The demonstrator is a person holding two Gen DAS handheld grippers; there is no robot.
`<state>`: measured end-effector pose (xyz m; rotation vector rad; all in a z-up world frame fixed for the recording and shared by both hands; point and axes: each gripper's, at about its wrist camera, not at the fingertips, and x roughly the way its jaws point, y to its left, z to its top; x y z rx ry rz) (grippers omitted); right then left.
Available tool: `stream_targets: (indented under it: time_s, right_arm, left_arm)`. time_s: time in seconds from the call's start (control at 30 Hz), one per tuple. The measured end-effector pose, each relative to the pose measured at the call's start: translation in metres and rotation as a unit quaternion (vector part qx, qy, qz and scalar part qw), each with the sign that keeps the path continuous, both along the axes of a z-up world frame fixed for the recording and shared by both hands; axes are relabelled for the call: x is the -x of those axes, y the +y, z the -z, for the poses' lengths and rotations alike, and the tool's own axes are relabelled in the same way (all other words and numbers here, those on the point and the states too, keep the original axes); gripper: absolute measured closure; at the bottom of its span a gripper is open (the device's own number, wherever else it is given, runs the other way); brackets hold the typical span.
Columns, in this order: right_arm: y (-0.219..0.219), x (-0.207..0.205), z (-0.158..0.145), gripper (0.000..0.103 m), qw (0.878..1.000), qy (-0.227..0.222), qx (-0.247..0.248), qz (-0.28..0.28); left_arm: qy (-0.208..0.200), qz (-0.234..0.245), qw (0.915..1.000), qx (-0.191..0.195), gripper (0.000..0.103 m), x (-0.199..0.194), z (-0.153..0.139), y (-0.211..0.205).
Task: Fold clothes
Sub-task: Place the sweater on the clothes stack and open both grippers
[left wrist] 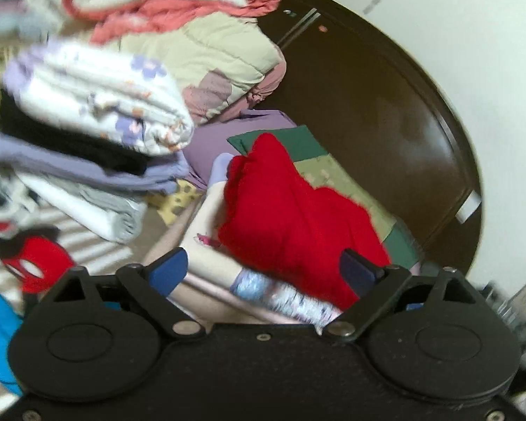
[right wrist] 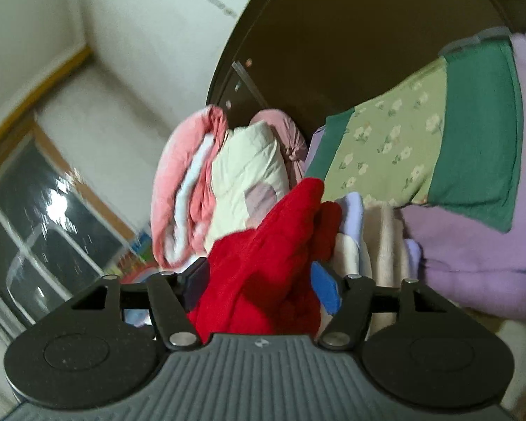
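Note:
A red garment (left wrist: 291, 217) lies crumpled on a cream folded cloth (left wrist: 207, 266), in front of a green floral pillow (left wrist: 336, 175). My left gripper (left wrist: 263, 270) is open, its blue fingers (left wrist: 168, 270) wide apart over the cream cloth, the right one at the red garment's lower edge. In the right wrist view the red garment (right wrist: 263, 263) fills the space between the fingers (right wrist: 324, 289) of my right gripper (right wrist: 259, 284); the jaws stand wide apart on either side of it.
A stack of folded clothes (left wrist: 94, 115) stands at the left, with a cream quilt (left wrist: 210, 56) and pink blanket (left wrist: 164, 3) behind. A dark wooden headboard (left wrist: 385, 122) curves at the right. A lilac sheet (right wrist: 473, 245), window (right wrist: 35, 228) and white wall (right wrist: 122, 35) show.

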<state>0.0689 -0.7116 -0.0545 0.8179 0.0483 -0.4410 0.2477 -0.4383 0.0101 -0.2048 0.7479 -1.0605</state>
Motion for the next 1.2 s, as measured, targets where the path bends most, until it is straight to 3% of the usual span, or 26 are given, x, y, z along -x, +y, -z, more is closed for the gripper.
stream_targets:
  time_s: [0.07, 0.13, 0.27, 0.33, 0.47, 0.73, 1.0, 1.2]
  right_arm:
    - [0.013, 0.01, -0.009, 0.037, 1.0, 0.023, 0.011, -0.001]
    - [0.024, 0.017, -0.018, 0.021, 0.999, 0.041, 0.016, -0.002]
    - [0.042, 0.029, -0.039, 0.018, 0.997, 0.063, 0.044, -0.012]
    - [0.051, 0.035, -0.049, 0.01, 0.995, 0.075, 0.06, -0.009]
    - [0.065, 0.044, -0.067, 0.001, 0.992, 0.098, 0.081, 0.0]
    - [0.077, 0.053, -0.083, 0.0, 0.982, 0.154, 0.107, 0.016]
    - [0.08, 0.051, -0.079, 0.0, 0.972, 0.203, 0.114, 0.017]
    - [0.08, 0.049, -0.072, 0.0, 0.968, 0.226, 0.11, 0.012]
  left_arm:
    - [-0.037, 0.004, 0.9992, -0.016, 0.002, 0.016, -0.01, 0.002]
    - [-0.065, 0.007, 0.9975, -0.026, 0.002, 0.03, -0.019, 0.003]
    - [-0.129, -0.01, 0.9902, -0.053, 0.0, 0.057, -0.038, 0.003]
    - [-0.148, -0.027, 0.9862, -0.068, 0.0, 0.067, -0.045, 0.003]
    - [-0.148, -0.014, 0.9863, -0.07, 0.0, 0.078, -0.055, 0.004]
    - [-0.161, -0.036, 0.9817, -0.095, 0.0, 0.096, -0.063, 0.005]
    - [-0.156, -0.038, 0.981, -0.109, 0.0, 0.112, -0.06, 0.006]
    - [-0.191, -0.052, 0.9694, -0.146, 0.0, 0.124, -0.057, 0.003]
